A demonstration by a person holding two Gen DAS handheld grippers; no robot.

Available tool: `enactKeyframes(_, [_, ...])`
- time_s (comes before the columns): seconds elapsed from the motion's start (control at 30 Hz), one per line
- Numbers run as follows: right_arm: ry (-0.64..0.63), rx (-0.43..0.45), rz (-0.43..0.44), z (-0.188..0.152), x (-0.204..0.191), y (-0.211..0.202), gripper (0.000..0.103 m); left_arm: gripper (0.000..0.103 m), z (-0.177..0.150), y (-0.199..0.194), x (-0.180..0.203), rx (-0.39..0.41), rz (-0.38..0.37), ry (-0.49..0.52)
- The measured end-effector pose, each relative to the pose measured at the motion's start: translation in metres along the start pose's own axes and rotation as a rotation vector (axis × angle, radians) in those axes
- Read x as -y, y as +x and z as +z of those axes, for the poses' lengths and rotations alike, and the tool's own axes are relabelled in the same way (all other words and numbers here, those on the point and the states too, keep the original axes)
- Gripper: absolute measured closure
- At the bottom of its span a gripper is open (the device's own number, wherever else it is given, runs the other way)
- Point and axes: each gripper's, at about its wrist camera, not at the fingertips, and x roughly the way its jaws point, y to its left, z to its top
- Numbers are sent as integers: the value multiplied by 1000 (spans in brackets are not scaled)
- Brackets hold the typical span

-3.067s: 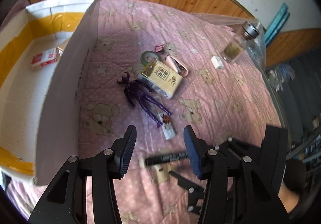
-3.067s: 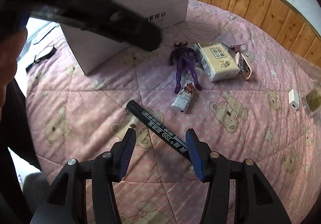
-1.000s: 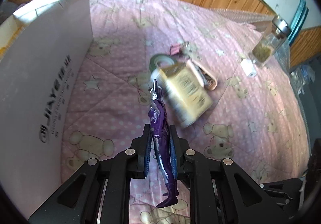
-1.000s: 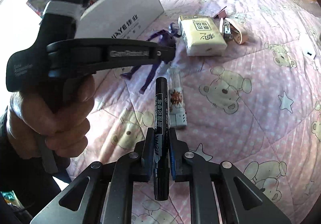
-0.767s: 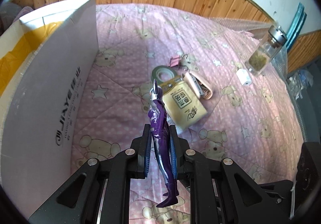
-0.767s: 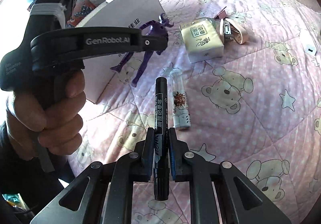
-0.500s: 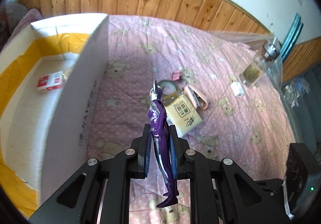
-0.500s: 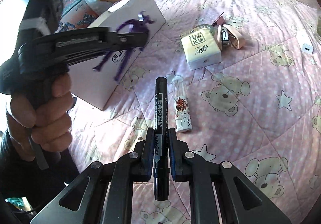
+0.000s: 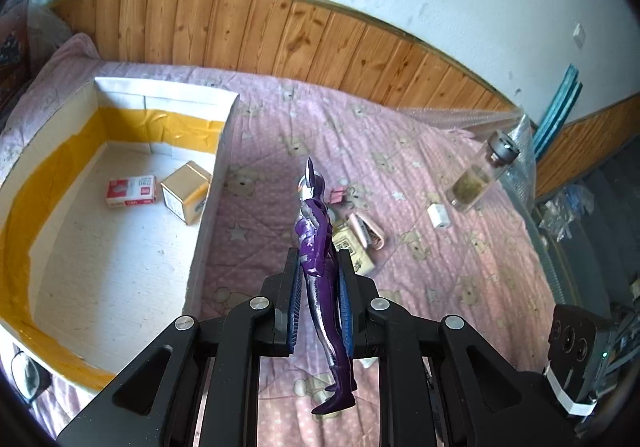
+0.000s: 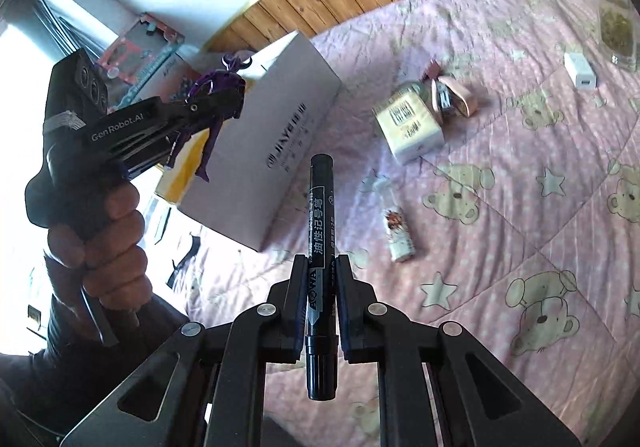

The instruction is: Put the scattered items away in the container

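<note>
My left gripper (image 9: 318, 267) is shut on a purple toy figure (image 9: 316, 247), held upright above the pink bedspread, just right of the open white cardboard box (image 9: 208, 207). The same figure (image 10: 214, 87) shows in the right wrist view, raised near the box's top edge. My right gripper (image 10: 322, 267) is shut on a black marker (image 10: 320, 223), lifted over the bedspread in front of the box's side wall (image 10: 280, 143). Inside the box lie a red-and-white packet (image 9: 131, 191) and a small tan carton (image 9: 185, 193).
On the bedspread lie a cream tissue pack (image 10: 408, 123), a pink stapler (image 10: 452, 95), a small tube (image 10: 396, 225), a white charger (image 10: 580, 71) and a glass jar (image 9: 480, 177). Wood panelling (image 9: 320, 43) backs the bed. A hand (image 10: 100, 239) grips the left tool.
Both grippers have risen with their objects. The left one climbed above the box wall, so the box's inside and its contents now show. The scattered items look farther away.
</note>
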Motion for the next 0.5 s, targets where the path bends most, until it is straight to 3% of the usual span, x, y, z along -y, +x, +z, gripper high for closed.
enactKeyframes(0.5, [55,62,100,9,-52,-17,89,87,6,-43,-24,63,-6,-31])
